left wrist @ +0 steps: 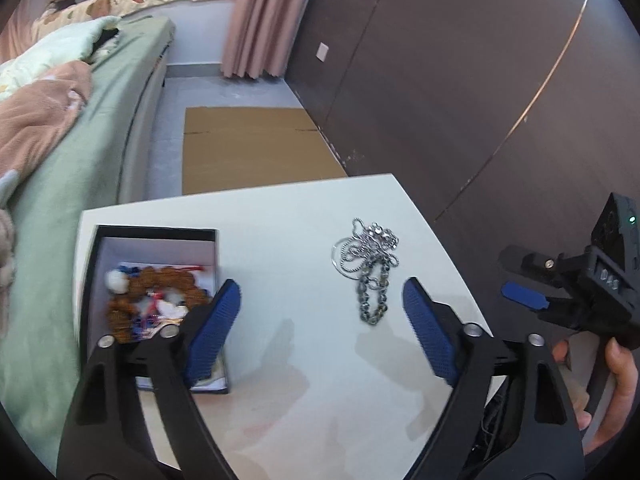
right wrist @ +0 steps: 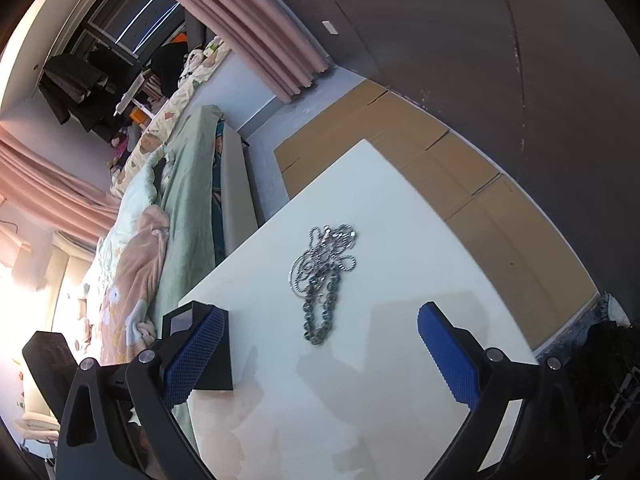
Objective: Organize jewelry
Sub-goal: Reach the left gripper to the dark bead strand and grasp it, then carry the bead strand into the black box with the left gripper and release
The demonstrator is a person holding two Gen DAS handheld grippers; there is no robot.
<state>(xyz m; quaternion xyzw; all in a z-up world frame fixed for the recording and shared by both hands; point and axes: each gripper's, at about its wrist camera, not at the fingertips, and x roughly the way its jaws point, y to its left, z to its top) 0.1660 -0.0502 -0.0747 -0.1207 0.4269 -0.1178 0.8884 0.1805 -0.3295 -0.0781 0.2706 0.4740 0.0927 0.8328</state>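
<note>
A tangle of silver chains (left wrist: pixel 366 268) is lying on the smooth white table (left wrist: pixel 280 216), thin glinting loops at the far end and a heavier string of dark round links trailing toward the near edge. At the left, a black box (left wrist: pixel 158 236) with a white lining is sitting open, holding a knobbly brown bead bracelet (left wrist: pixel 160 300) among small red, white and blue pieces. Beyond the table, flat cardboard (left wrist: pixel 248 148) is covering the pale floor, a dark panelled wall (left wrist: pixel 460 80) is running along the right, pink curtains (left wrist: pixel 260 20) are hanging at the far end, and a bed with green and peach covers (left wrist: pixel 60 140) is stretching along the left. The left gripper (left wrist: pixel 322 312), black-framed with ribbed blue pads (left wrist: pixel 212 332), is hovering spread wide with nothing between its jaws; the chains are lying just beyond, nearer its right pad. The right gripper (right wrist: pixel 320 344) is also standing wide apart and empty, the chains directly ahead, just past its tips.
</note>
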